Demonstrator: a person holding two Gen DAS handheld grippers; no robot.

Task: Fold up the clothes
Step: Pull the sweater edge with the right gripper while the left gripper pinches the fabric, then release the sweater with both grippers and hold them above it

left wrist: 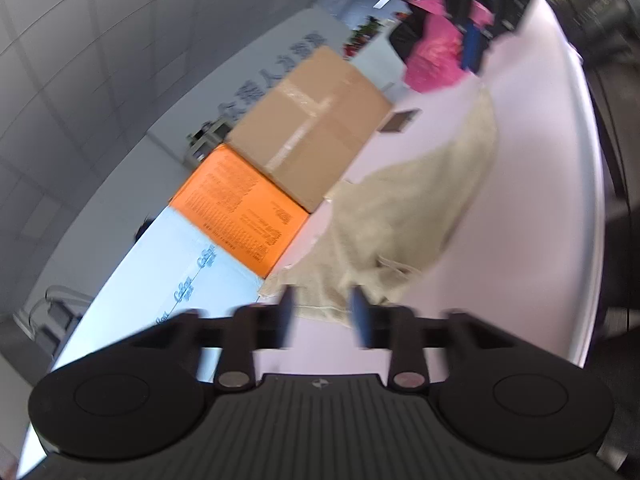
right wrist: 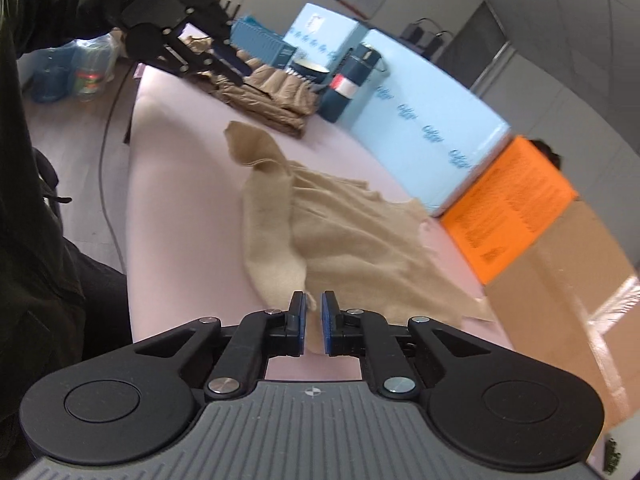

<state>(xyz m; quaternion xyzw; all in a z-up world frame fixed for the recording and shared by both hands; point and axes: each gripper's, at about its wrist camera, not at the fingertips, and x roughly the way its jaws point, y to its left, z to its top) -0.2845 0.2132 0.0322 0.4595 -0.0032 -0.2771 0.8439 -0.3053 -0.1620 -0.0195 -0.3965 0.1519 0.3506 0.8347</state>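
Two views, both blurred by motion to some degree.

Left wrist view. Left gripper (left wrist: 324,316) has its fingers parted with a clear gap, nothing between them; pink table (left wrist: 540,220) shows through. It hangs over the near edge of the beige garment (left wrist: 404,208), which runs from 6 o'clock up toward 1 o'clock, rumpled and narrowing to a point. My read: the open fingers are lined up on the hem for a grab, though I cannot tell whether they touch cloth. Boxes stand along the table's far side at 9 to 11 o'clock: pale blue box (left wrist: 188,276), orange box (left wrist: 240,208), brown carton (left wrist: 316,128). They wall in the workspace, so the garment lies crowded against them. Pink bag (left wrist: 436,60) at 1 o'clock, beyond the garment's tip.

Right wrist view. Right gripper (right wrist: 314,314) has its pads nearly together, a slim gap left; a nub of beige cloth sits in that gap at the tips. Pinched or merely beside it, I cannot tell. Garment (right wrist: 340,232) spreads from 6 o'clock toward 11 o'clock, one long strip lapped over the body, likely a sleeve or a turned-in edge. Not flat, not squared: if a fold is there, it is partial. Left gripper (right wrist: 224,60) shows at 11 o'clock, raised above a tan folded pile (right wrist: 264,96), well apart from this garment's near end. That pile sits at the table's far end, seemingly a stack for finished pieces. Dark sleeve (right wrist: 48,12) at 10 o'clock.
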